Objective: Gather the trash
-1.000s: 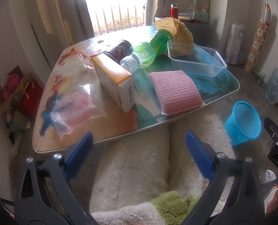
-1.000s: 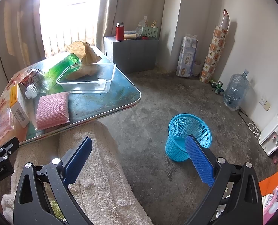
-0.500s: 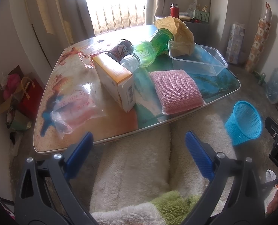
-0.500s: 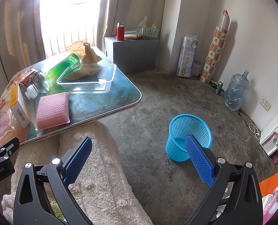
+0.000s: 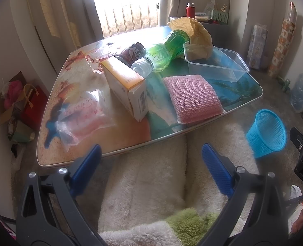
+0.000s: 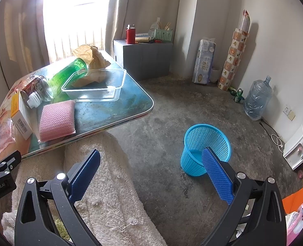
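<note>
Plastic and paper mostly, all light stuff. Table [image 5: 251, 94] holds the trash; nothing collected yet by my read, bin [image 6: 205, 149] looks empty on the floor, well apart from the table edge.

Left gripper [image 5: 150, 165]: jaws wide apart, holding nothing, hanging short of the near table edge over a fluffy rug [image 5: 147, 184]. Right gripper [image 6: 151, 173]: also spread, empty, bin at its 1 o'clock.

From the left view:
- bag [image 5: 86, 112] at 11 o'clock, thin clear film, floppy and slippery; pinch a bunched fold, not a flat face.
- box [image 5: 127, 86] at 12, stiff card, probably near empty; grip across the narrow sides.
- bottle [image 5: 161, 55] lies on its side, cap resting on the box; smooth, will roll, so take it at the neck.
- can [image 5: 132, 51] behind the box, partly hidden.
- sponge [image 5: 192, 98] at 1 o'clock, soft, squashes; grips easily anywhere.
- tub [image 5: 215, 65] thin clear walls, flexes; clamp one rim.
- crumpled paper [image 5: 194, 30] behind the tub, touching the bottle base.

Bag is nearest the left gripper, a likely first pick.
</note>
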Action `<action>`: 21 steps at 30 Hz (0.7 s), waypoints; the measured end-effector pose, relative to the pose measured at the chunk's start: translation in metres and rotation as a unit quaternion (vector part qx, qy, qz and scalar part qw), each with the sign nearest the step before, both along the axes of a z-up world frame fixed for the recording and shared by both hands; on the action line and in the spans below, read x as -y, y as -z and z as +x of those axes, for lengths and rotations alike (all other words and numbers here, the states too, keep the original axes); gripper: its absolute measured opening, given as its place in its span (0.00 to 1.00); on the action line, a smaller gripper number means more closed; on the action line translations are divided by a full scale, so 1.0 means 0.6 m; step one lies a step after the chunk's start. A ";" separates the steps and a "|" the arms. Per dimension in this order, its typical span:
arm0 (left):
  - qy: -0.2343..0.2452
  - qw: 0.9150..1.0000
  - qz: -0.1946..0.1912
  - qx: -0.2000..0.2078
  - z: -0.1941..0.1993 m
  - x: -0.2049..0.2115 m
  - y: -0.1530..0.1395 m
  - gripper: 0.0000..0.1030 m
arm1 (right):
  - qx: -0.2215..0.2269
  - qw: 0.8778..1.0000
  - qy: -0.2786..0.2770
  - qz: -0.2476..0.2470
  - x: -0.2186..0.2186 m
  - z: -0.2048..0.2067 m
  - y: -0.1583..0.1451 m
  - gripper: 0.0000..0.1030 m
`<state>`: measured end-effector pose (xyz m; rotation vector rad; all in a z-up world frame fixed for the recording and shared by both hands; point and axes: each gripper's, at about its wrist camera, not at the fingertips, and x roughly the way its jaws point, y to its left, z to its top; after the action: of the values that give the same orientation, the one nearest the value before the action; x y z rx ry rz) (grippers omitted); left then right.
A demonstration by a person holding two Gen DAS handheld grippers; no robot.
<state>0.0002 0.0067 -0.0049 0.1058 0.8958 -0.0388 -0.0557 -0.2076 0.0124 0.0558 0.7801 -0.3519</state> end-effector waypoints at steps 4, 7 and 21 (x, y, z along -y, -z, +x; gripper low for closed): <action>0.000 1.000 0.000 0.000 0.001 0.001 0.000 0.92 | 0.000 1.000 0.000 0.000 0.000 0.000 0.000 0.94; 0.000 1.000 0.000 0.000 0.001 0.001 0.000 0.92 | 0.000 1.000 0.000 0.000 0.000 0.000 0.001 0.94; -0.002 1.000 0.003 -0.001 -0.002 -0.006 0.008 0.92 | 0.000 1.000 0.000 0.001 0.000 0.000 0.002 0.94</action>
<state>-0.0012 0.0100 -0.0096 0.1091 0.8977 -0.0325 -0.0556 -0.2075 0.0111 0.0579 0.7803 -0.3502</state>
